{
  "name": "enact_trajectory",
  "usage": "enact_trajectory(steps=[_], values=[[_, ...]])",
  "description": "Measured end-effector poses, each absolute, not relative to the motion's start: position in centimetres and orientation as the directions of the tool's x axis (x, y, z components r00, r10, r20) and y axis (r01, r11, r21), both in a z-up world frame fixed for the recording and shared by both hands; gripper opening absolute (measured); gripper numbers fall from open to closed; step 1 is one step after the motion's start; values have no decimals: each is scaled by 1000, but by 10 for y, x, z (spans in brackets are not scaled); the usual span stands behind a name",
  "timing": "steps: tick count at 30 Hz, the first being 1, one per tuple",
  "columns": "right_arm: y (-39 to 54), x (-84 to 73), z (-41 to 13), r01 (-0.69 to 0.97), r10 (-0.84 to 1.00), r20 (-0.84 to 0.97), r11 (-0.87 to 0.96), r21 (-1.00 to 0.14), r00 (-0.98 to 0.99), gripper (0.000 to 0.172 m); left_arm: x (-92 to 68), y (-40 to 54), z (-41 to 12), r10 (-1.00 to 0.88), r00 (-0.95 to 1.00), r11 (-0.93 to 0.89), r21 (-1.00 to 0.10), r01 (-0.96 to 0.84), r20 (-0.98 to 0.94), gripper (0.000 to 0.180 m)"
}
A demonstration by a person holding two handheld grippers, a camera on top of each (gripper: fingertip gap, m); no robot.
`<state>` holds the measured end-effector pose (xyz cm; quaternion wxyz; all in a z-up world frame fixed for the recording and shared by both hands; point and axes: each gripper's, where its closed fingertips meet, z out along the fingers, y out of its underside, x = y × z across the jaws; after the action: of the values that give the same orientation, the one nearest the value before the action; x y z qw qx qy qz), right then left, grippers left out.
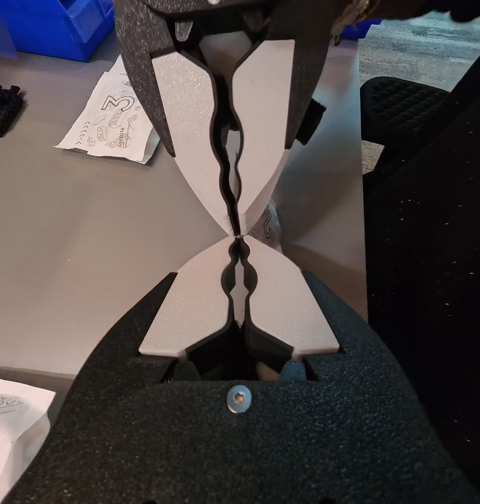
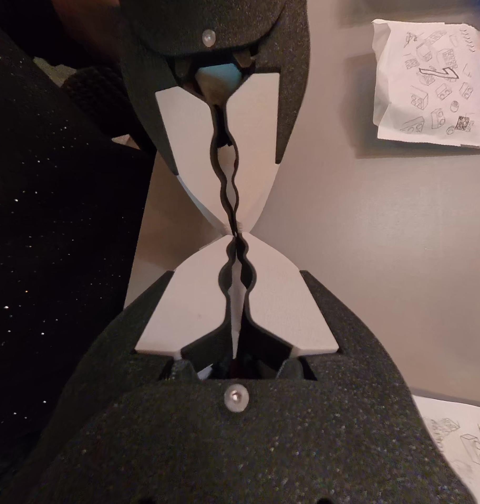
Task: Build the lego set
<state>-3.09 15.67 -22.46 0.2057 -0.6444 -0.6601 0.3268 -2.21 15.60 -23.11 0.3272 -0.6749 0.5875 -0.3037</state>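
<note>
My two grippers point at each other, tip to tip, above a grey table (image 1: 69, 218). In the left wrist view my left gripper (image 1: 237, 242) comes up from the bottom, with its white fingers (image 1: 200, 305) closed together. The right gripper (image 1: 237, 231) comes down from the top, also closed. The right wrist view shows the same meeting: my right gripper (image 2: 236, 240) is below and the left gripper (image 2: 234, 229) is above. The tips touch or nearly touch. I see no object between either pair of pads. A crumpled white paper bag (image 1: 270, 226) lies on the table just behind the tips.
A white paper bag with brick drawings (image 1: 110, 120) lies at the left; another (image 2: 429, 87) is at the upper right of the right wrist view. A blue bin (image 1: 50, 24) and a black brick piece (image 1: 2, 109) lie far left. A black mesh chair (image 1: 429, 191) stands by the table edge.
</note>
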Motion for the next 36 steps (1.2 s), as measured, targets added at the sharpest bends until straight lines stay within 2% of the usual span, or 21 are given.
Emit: enact_trajectory(steps=[5, 9, 13, 18, 24, 28, 32, 36], values=[[151, -25, -220, 675, 898, -440, -326, -662, 3, 0, -16, 153, -227, -990, 79, 44, -787, -615, -117, 0], [156, -23, -234, 630, 857, -512, -429, -648, 57, 0, -13, 157, -242, -987, 132, -16, -757, -653, -93, 0], [162, -28, -267, 594, 870, -461, -467, -655, 176, 0, -19, 163, -275, -964, 244, -104, -697, -710, -104, 0], [163, -36, -287, 550, 858, -411, -512, -659, 307, 0, -29, 164, -293, -925, 307, -74, -683, -727, -226, 0], [165, -38, -288, 592, 879, -120, -407, -696, 462, 0, -33, 162, -293, -836, 304, 72, -641, -764, -456, 0], [169, -37, -291, 518, 819, -90, -439, -735, 567, 0, -32, 161, -293, -804, 303, 95, -613, -784, -512, 0], [170, -37, -292, 476, 799, -121, -465, -746, 589, 0, -32, 161, -293, -812, 302, 92, -621, -778, -499, 0], [173, -37, -293, 513, 802, -55, -431, -742, 595, 0, -32, 161, -292, -778, 285, 124, -581, -804, -560, 0]])
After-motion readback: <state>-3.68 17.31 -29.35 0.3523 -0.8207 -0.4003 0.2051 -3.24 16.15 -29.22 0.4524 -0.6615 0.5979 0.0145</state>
